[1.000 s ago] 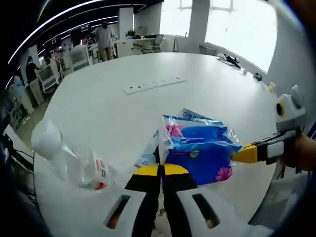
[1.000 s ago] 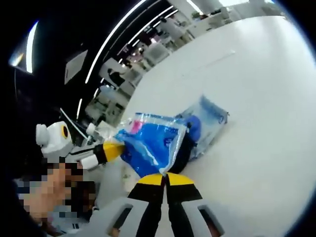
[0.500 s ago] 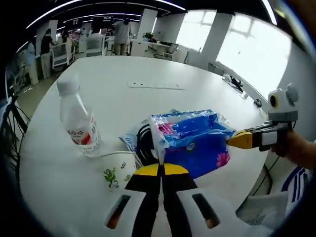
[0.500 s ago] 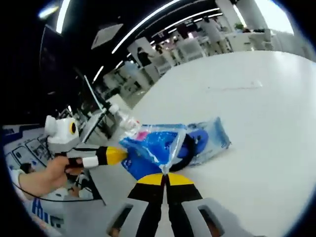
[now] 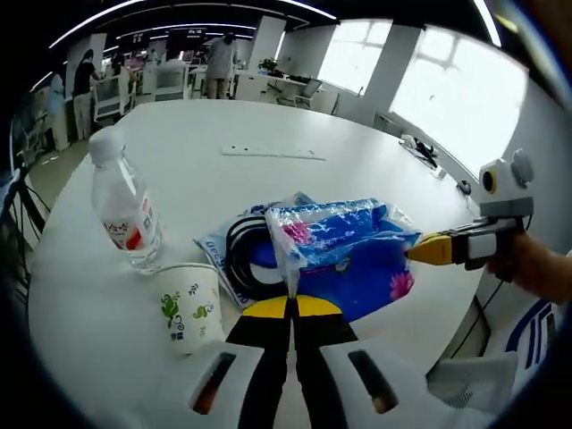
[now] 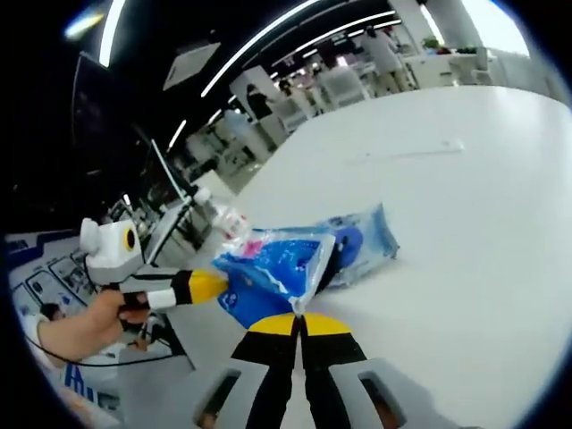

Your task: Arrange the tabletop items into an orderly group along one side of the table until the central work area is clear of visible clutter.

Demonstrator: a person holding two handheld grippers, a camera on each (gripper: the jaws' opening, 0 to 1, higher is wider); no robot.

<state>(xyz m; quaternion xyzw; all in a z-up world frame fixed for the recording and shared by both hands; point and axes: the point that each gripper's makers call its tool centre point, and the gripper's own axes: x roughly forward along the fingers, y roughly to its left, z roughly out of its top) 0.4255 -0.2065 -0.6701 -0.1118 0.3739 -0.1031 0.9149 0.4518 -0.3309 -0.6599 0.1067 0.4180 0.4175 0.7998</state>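
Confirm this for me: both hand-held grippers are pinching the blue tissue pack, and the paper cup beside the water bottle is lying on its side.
One detail is wrong. The paper cup stands upright, not on its side, as the left gripper view shows, next to the water bottle. The rest holds: the left hand-held gripper and right hand-held gripper both pinch the blue tissue pack.

The left tongs (image 5: 291, 302) have black jaws capped with yellow tips, rising from a white body with two dark oblong slots. The right tongs (image 5: 420, 252) show a yellow tip, then a black-and-white banded shaft. A blue garment with white stripes (image 5: 527, 326) shows at the person's side.
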